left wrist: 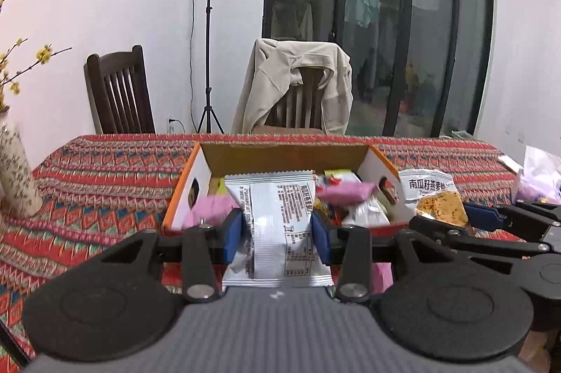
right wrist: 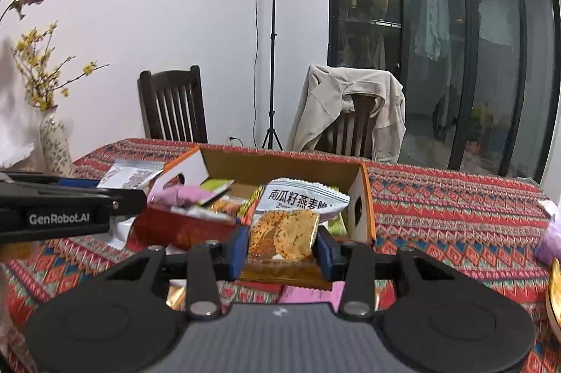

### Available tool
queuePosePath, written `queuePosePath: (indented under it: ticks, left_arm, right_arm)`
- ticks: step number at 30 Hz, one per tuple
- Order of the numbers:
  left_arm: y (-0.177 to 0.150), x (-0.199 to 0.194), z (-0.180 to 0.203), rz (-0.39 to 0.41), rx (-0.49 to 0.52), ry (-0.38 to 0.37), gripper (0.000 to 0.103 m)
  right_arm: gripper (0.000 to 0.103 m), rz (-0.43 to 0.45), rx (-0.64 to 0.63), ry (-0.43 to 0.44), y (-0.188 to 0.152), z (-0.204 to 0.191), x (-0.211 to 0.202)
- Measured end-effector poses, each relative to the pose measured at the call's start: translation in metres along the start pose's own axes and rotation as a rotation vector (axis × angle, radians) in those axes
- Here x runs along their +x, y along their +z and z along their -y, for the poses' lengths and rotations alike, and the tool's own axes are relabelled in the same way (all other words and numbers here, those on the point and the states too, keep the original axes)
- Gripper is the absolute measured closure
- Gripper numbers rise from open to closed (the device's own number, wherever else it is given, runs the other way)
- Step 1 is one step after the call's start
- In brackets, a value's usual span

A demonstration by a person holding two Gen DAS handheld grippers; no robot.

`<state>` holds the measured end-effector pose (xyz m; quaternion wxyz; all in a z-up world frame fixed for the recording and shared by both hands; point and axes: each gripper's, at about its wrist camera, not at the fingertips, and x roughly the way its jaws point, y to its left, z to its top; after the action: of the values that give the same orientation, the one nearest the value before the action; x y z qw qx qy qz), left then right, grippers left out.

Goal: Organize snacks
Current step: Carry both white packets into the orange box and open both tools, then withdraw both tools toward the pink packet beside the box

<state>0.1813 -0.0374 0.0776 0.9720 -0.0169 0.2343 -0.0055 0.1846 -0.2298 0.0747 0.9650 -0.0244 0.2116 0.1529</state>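
My left gripper [left wrist: 277,232] is shut on a white snack packet [left wrist: 277,225], its printed back toward me, held just before the open cardboard box [left wrist: 280,155]. The box holds several snacks, among them pink packets [left wrist: 347,190]. My right gripper [right wrist: 283,246] is shut on a white and gold oat-crisp packet [right wrist: 287,225], held at the near edge of the same box [right wrist: 280,166]. The right gripper with its packet [left wrist: 438,197] also shows at the right in the left wrist view. The left gripper's arm [right wrist: 63,211] crosses the left of the right wrist view.
A red patterned cloth [left wrist: 87,197] covers the table. A vase with yellow flowers [right wrist: 52,145] stands at the left. Two chairs [left wrist: 119,92] stand behind, one draped with a jacket [left wrist: 298,81]. Pink and purple packets [right wrist: 550,232] lie at the right; a red packet [right wrist: 182,225] rests by the box.
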Motion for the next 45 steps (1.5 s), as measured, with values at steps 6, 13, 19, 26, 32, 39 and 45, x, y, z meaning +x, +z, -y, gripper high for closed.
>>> queuePosePath:
  ticks: [6, 13, 19, 26, 32, 39, 45]
  left_arm:
    - [0.024, 0.035, -0.009, 0.006, -0.03, 0.001, 0.06]
    - [0.043, 0.074, -0.018, 0.033, -0.075, 0.01, 0.06]
    - [0.035, 0.105, -0.023, 0.06, -0.069, 0.042, 0.06]
    - [0.017, 0.128, -0.031, 0.015, -0.055, 0.042, 0.06]
    - [0.012, 0.133, -0.037, -0.006, -0.083, 0.045, 0.05]
    - [0.012, 0.124, -0.044, 0.06, -0.134, 0.077, 0.0]
    - [0.013, 0.123, -0.04, 0.063, -0.122, 0.084, 0.0]
  right_arm:
    - [0.063, -0.001, -0.003, 0.0, 0.026, 0.0, 0.038]
    - [0.063, 0.004, 0.011, -0.003, 0.045, 0.005, 0.08]
    - [0.063, 0.03, 0.049, -0.006, 0.048, 0.016, 0.108]
    - [0.063, 0.003, 0.009, 0.026, 0.032, 0.012, 0.13]
    - [0.061, -0.037, 0.009, 0.013, 0.025, 0.013, 0.142]
    - [0.0, -0.017, 0.045, 0.012, 0.025, 0.021, 0.138]
    - [0.0, -0.021, 0.046, 0.001, 0.024, 0.022, 0.136]
